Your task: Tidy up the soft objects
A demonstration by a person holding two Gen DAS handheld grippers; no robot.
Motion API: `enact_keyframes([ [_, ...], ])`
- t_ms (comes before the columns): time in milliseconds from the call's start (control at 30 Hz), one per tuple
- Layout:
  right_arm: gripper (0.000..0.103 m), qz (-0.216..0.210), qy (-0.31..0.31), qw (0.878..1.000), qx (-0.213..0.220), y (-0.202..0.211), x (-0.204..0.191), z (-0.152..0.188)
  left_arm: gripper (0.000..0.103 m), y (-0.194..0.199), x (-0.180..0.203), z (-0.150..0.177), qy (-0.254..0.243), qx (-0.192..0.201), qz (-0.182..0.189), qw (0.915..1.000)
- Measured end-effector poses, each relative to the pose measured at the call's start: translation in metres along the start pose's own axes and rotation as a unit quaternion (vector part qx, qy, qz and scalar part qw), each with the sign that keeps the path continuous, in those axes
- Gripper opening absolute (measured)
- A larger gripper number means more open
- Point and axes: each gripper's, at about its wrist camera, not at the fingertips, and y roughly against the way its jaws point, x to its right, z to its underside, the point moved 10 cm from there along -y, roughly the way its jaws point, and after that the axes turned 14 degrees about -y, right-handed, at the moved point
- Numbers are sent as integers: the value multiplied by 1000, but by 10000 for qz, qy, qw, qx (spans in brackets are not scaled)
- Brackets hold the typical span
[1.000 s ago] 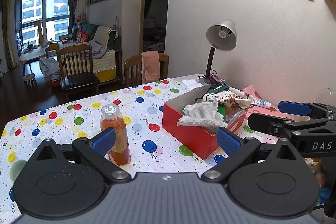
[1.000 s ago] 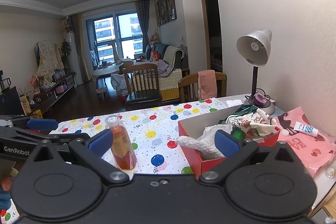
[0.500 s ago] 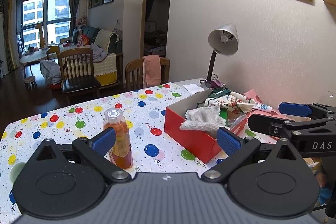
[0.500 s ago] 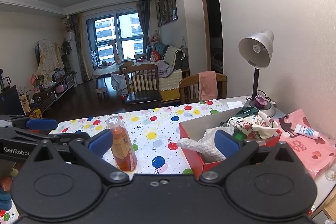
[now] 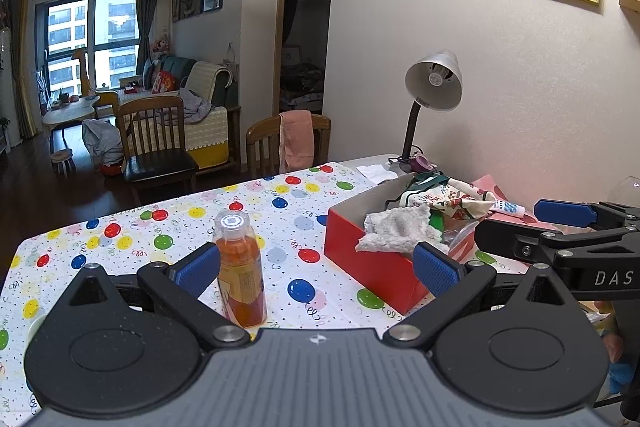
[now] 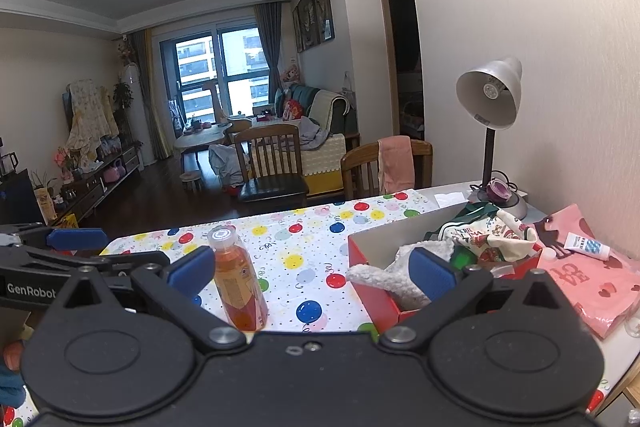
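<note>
While both hand-held grippers (image 5: 316, 267) (image 6: 312, 273) gape empty, the grey towel (image 5: 396, 229) drapes the red box (image 5: 372, 267) ahead.

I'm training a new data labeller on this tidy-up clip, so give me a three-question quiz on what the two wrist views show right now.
1. True or false: the grey fluffy cloth hangs over the edge of the red box.
2. The orange bottle is: A) upright, capped; B) tipped over; C) inside the box.
3. Fill in: the left gripper and right gripper both have their jaws ____.

Key: 1 true; 2 A; 3 open, neither holding anything.
</note>
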Motion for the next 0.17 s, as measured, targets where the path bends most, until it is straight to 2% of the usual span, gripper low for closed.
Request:
enact_keyframes([
  [167, 103, 25, 8, 10000, -2, -2, -1, 1, 103, 0, -3, 2, 17, -2, 16, 10000],
])
